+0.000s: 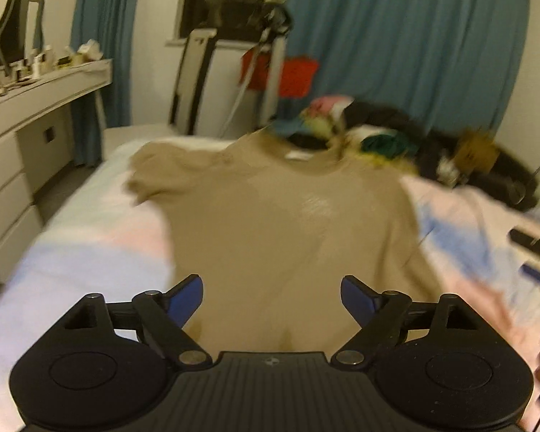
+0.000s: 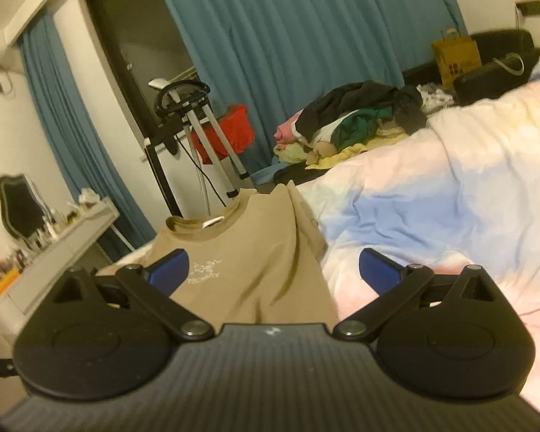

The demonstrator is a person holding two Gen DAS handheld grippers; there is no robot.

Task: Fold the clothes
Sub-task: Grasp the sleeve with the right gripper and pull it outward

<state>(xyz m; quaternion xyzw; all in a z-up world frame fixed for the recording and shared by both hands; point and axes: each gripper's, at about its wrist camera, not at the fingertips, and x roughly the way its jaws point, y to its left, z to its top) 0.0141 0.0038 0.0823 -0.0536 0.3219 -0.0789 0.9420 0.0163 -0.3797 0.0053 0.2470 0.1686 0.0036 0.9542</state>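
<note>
**Tan shirt spread out, folding barely begun**

The tan T-shirt (image 1: 280,223) lies flat on the bed (image 1: 90,237), collar toward the clothes pile (image 2: 352,122), no fold made yet. Left gripper (image 1: 271,300) and right gripper (image 2: 273,270) hang over its hem, fingers spread, holding nothing. Beyond the shirt's collar, the pile awaits; nothing blocks the shirt.

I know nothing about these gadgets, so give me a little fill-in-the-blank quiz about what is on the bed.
1. The T-shirt spread on the bed is ____ in colour.
2. The left gripper has its jaws ____, with nothing gripped.
3. The curtains behind the bed are ____.
4. The pile of clothes lies beyond the shirt's ____ end.

Missing words: tan (beige); open; blue; collar
</note>
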